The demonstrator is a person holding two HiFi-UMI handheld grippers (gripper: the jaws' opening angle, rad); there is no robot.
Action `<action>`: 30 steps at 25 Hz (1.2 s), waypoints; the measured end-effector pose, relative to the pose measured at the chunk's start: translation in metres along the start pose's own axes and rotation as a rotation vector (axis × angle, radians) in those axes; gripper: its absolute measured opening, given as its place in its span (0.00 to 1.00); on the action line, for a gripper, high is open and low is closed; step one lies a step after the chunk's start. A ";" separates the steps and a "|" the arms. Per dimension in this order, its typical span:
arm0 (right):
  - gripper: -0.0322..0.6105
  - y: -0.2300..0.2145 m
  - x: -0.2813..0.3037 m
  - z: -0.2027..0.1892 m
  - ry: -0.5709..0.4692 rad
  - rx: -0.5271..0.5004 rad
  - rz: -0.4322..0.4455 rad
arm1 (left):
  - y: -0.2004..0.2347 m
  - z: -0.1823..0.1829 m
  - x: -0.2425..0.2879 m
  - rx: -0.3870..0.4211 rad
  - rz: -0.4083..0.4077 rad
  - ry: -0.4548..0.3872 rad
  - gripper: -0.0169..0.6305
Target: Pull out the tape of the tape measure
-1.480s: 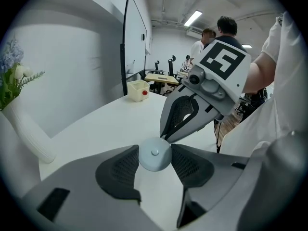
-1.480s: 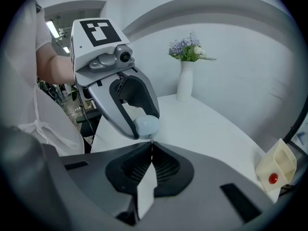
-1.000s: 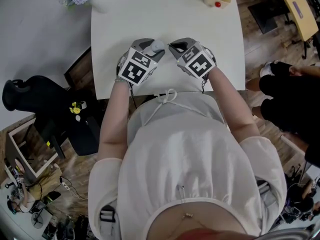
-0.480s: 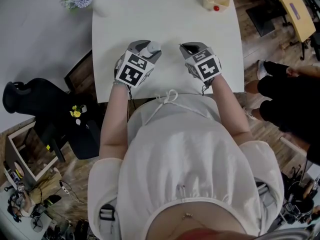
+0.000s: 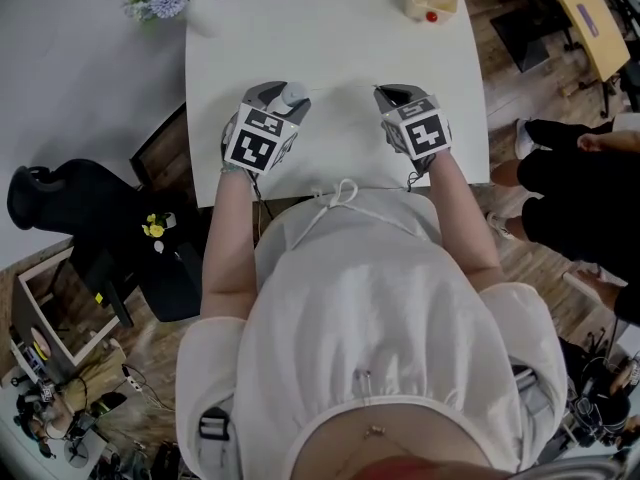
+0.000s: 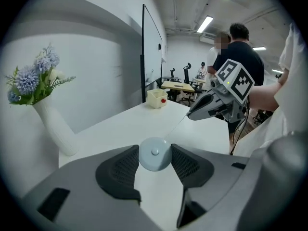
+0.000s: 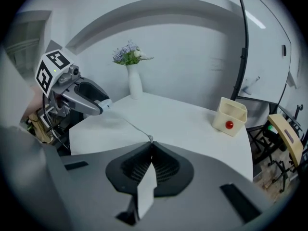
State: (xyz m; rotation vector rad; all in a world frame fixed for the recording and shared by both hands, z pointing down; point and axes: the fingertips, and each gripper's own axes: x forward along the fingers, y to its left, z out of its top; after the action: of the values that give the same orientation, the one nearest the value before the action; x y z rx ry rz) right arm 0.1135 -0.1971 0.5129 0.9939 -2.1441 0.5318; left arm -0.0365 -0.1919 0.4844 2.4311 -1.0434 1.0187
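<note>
Pinching the thin pale tape (image 7: pixel 132 125), your right gripper (image 7: pixel 151 144) sits right of the round pale-blue tape measure case (image 6: pixel 154 154) clamped in your left gripper (image 5: pixel 288 96).

I can read no word, brand, number or label anywhere here. The only printed marks are black-and-white square marker patterns. One (image 5: pixel 258 140) sits on the cube of my left gripper (image 6: pixel 155 153), and the other (image 5: pixel 424 132) on the cube of my right gripper (image 7: pixel 152 147). They are plain blocks of black and white, with no letters or digits in them. Each gripper view also shows the other gripper's pattern, and it is just as wordless there.
</note>
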 end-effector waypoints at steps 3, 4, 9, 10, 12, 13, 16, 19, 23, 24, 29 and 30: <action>0.06 -0.002 -0.002 0.002 -0.007 -0.001 -0.011 | 0.001 0.000 -0.003 -0.019 0.002 -0.015 0.38; 0.06 -0.002 -0.003 0.002 -0.007 -0.005 -0.014 | 0.001 0.000 -0.003 -0.021 0.002 -0.016 0.38; 0.06 -0.006 -0.003 0.000 -0.005 -0.004 -0.024 | -0.002 0.000 -0.003 -0.027 -0.016 -0.022 0.38; 0.06 -0.007 -0.003 0.000 -0.001 -0.005 -0.031 | -0.001 -0.002 -0.003 -0.029 -0.013 -0.020 0.38; 0.06 -0.013 -0.003 -0.004 0.012 -0.004 -0.056 | 0.004 -0.006 -0.004 -0.030 0.011 -0.007 0.38; 0.06 -0.017 -0.004 -0.007 0.016 0.000 -0.068 | 0.009 -0.010 -0.005 -0.030 0.027 0.000 0.38; 0.06 -0.031 -0.006 -0.013 0.000 0.024 -0.082 | 0.020 -0.015 -0.011 -0.064 0.046 -0.005 0.38; 0.06 -0.036 -0.007 -0.012 -0.012 0.031 -0.083 | 0.020 -0.017 -0.012 -0.098 0.039 -0.019 0.38; 0.06 -0.042 -0.007 -0.015 0.007 0.033 -0.100 | 0.013 -0.021 -0.007 -0.073 0.031 0.000 0.38; 0.06 -0.043 -0.007 -0.016 0.009 0.038 -0.101 | 0.013 -0.021 -0.007 -0.072 0.027 0.000 0.38; 0.06 -0.050 -0.009 -0.023 0.045 0.038 -0.136 | 0.020 -0.025 -0.008 -0.058 0.064 0.014 0.38; 0.06 -0.054 -0.010 -0.025 0.048 0.041 -0.144 | 0.025 -0.028 -0.009 -0.055 0.082 0.022 0.38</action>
State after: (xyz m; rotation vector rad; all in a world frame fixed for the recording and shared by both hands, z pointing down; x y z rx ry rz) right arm 0.1703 -0.2105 0.5260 1.1369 -2.0082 0.5258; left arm -0.0724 -0.1898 0.4971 2.3460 -1.1564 1.0255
